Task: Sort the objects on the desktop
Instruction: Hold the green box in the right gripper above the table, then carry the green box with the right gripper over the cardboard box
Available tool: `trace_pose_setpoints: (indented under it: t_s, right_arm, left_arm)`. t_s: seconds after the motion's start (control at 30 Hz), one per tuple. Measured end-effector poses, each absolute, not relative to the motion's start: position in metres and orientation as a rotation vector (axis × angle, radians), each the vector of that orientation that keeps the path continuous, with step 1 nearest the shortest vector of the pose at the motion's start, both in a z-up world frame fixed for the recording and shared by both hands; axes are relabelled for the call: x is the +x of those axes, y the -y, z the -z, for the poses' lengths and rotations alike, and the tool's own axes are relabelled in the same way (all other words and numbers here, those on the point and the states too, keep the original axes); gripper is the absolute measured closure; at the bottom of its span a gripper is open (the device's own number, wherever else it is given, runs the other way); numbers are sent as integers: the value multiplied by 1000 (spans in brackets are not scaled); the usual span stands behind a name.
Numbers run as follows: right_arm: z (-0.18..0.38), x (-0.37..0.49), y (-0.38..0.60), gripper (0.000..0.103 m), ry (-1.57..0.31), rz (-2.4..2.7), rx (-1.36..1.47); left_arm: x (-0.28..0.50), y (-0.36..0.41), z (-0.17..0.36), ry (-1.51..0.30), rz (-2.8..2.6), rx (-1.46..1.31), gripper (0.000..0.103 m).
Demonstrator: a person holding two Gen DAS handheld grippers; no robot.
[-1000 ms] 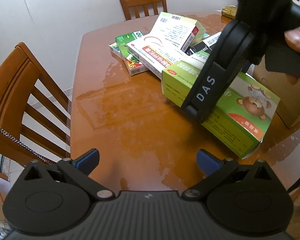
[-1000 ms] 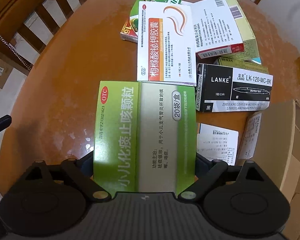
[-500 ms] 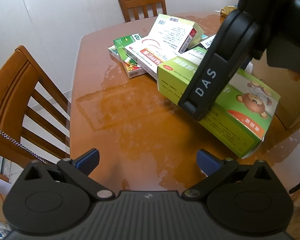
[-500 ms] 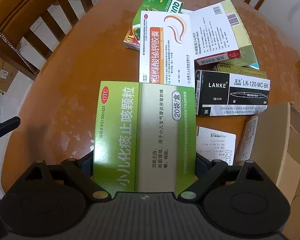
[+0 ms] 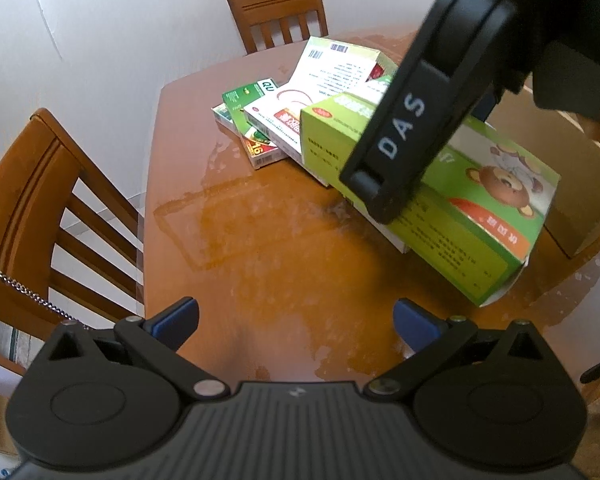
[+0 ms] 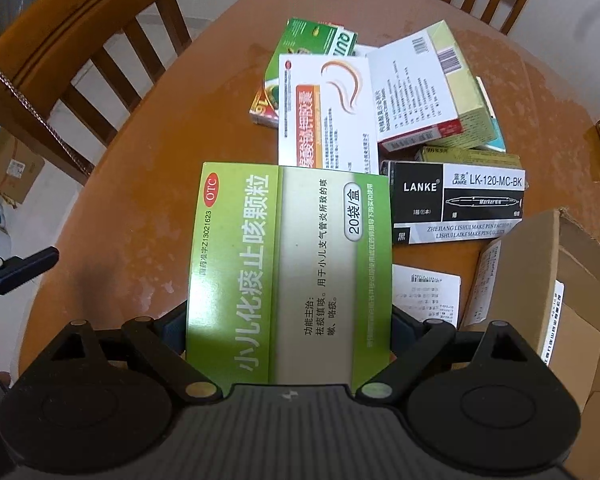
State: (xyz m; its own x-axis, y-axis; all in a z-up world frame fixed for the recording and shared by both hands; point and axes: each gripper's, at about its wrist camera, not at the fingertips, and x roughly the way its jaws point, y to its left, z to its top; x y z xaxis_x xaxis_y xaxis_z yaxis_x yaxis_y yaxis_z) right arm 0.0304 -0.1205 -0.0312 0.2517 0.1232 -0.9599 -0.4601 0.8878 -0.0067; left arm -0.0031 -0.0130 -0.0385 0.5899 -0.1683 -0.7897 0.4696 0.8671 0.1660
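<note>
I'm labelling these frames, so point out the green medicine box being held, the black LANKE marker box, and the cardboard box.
green medicine box [image 6: 292, 264]: right wrist view, top face.
black LANKE marker box [image 6: 460, 204]: right wrist view, printed top.
cardboard box [image 6: 528, 276]: right wrist view, near wall.

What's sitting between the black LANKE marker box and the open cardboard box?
In the right wrist view, only bare table separates the LANKE box and cardboard box; paper slips lie just nearer the camera.
</note>
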Motion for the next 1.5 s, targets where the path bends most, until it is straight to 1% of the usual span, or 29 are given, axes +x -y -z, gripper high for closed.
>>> trace_pose_setpoints:
  t_s: [0.7, 1.03, 1.23, 1.5]
  right_arm:
    - [3, 32, 148, 8, -1193, -408, -187]
    - [47, 45, 140, 8, -1276, -338, -273]
    - [58, 49, 140, 8, -1306, -321, -276]
    - [26, 52, 151, 8, -1242, -327, -226]
  left_arm:
    - [4, 34, 29, -833, 405, 423, 0]
    - [6, 31, 35, -849, 401, 406, 0]
    - [10, 27, 35, -850, 394, 393, 0]
    - [10, 30, 32, -841, 401, 395, 0]
